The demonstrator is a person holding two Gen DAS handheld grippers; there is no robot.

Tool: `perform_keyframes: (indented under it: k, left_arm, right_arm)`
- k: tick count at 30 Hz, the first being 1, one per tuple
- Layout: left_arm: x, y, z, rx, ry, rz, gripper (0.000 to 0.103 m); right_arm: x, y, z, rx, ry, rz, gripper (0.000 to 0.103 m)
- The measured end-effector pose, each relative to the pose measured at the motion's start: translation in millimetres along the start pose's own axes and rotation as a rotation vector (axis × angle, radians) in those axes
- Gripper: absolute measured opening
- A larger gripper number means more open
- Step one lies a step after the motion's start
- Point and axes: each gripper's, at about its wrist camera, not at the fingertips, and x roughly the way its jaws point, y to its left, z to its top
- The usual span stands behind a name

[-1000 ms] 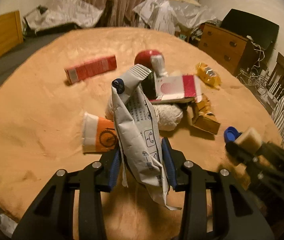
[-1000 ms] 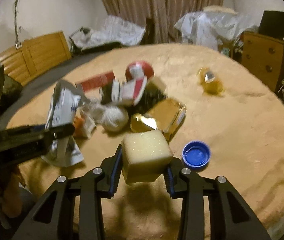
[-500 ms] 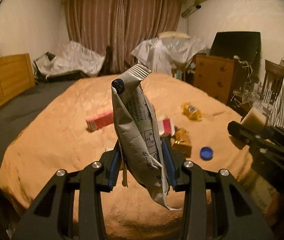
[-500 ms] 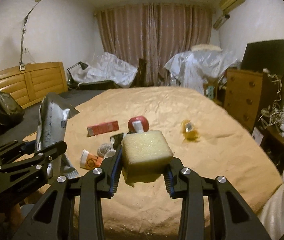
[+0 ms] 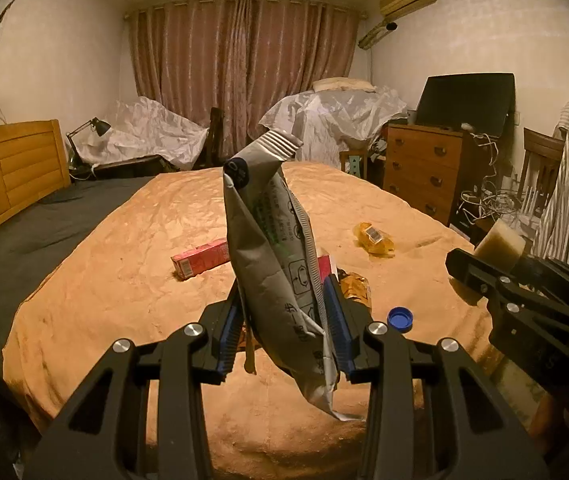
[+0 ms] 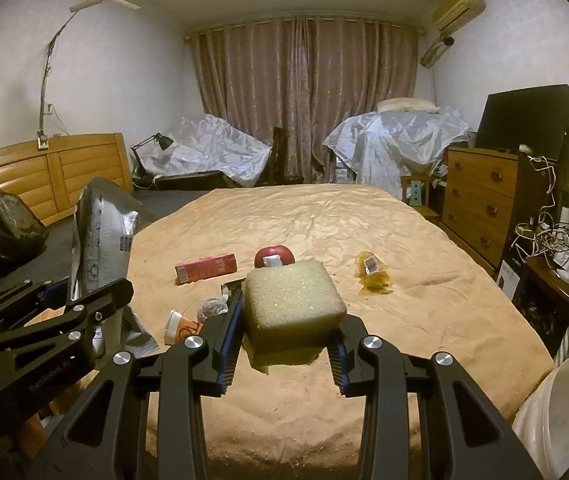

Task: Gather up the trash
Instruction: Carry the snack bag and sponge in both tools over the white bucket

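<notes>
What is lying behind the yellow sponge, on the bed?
Behind the sponge a red round item with a white tag shows above it, on the bed. Its lower part is covered.

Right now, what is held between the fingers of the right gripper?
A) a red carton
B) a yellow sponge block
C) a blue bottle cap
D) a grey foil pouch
B: in the right wrist view the right gripper is shut on the yellow sponge block, while the grey foil pouch sits in the left gripper.
</notes>
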Motion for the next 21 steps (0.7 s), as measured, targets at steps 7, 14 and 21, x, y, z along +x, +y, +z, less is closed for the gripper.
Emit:
perform_keyframes:
  k: [7,14,21]
  left_arm:
    - [6,-28,11,0.031,-0.008,-0.072,0.038]
    - [16,-83,26,0.069,-0.015,-0.174,0.038]
    - [23,-147,32,0.138,-0.007,-0.29,0.038]
  right_arm:
    - [-11,-26,12,0.03,-0.004,-0.049,0.038]
    - [-46,-80,18,0.037,-0.001,-0.155,0.038]
    - [-90,-159,24,0.068,0.008,-0.264,0.038]
